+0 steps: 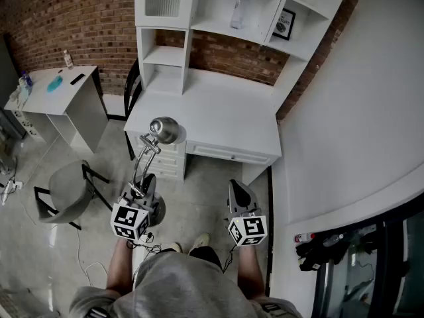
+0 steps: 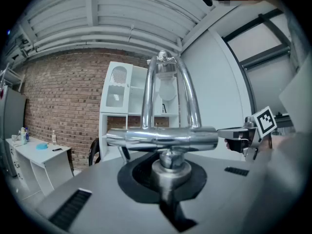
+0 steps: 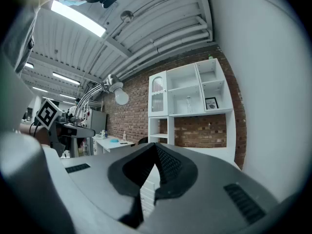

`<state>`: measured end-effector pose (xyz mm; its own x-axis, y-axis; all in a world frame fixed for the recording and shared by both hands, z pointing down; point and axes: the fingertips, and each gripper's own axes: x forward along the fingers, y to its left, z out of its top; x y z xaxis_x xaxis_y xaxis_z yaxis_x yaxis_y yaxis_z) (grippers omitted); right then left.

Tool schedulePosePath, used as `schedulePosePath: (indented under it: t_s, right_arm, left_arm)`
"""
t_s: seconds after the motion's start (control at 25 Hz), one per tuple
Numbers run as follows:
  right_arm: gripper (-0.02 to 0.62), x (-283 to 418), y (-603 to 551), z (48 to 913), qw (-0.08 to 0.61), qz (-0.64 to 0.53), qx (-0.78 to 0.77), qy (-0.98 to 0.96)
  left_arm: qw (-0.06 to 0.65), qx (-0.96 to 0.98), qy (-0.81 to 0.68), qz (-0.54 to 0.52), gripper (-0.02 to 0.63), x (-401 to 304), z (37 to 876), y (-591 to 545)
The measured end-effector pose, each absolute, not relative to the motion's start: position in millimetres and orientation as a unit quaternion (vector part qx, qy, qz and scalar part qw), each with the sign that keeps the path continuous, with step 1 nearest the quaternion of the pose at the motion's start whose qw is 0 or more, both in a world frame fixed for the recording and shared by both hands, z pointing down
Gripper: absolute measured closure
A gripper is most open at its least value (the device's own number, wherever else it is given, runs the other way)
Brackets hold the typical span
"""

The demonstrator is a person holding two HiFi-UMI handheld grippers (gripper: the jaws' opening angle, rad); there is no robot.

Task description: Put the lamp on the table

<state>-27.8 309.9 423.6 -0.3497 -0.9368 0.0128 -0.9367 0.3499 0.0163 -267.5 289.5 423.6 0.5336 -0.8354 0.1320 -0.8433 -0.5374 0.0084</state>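
Lamp point(image 1: 163, 130) in polished chrome, twin-tube arm and dome head, held upright above pale concrete floor point(image 1: 199, 197), just short of white wooden counter point(image 1: 212, 108) with shelf unit against red brick wall point(image 1: 73, 12); not on counter. Left gripper point(image 1: 142, 185) jaws clenched on lamp's short stem under horizontal cross-bar point(image 2: 161, 138). Right gripper point(image 1: 237, 189) alongside, apart from lamp, jaws pressed together on nothing. Grey office chair point(image 1: 66, 191) stands left of left gripper.

Left claw point(image 1: 146, 179) holding chrome lamp point(image 1: 165, 130), right claw point(image 1: 238, 186) alongside, white desk point(image 1: 218, 111) with shelves ahead
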Motion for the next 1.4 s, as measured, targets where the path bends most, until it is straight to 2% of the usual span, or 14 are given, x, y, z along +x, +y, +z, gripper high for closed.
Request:
schedulePosePath:
  t_s: [0.88,1.4]
  right_arm:
    - [0.571,-33,305,438,-0.002,0.0,0.584,-0.812]
    - [0.571,21,195,444,-0.01,0.007,0.591,-0.807]
  left_arm:
    - [0.041,0.881,-0.468,0.051,0.606,-272,430,274]
    - [0.035,0.877,-0.476,0.061,0.606,-228,431,164]
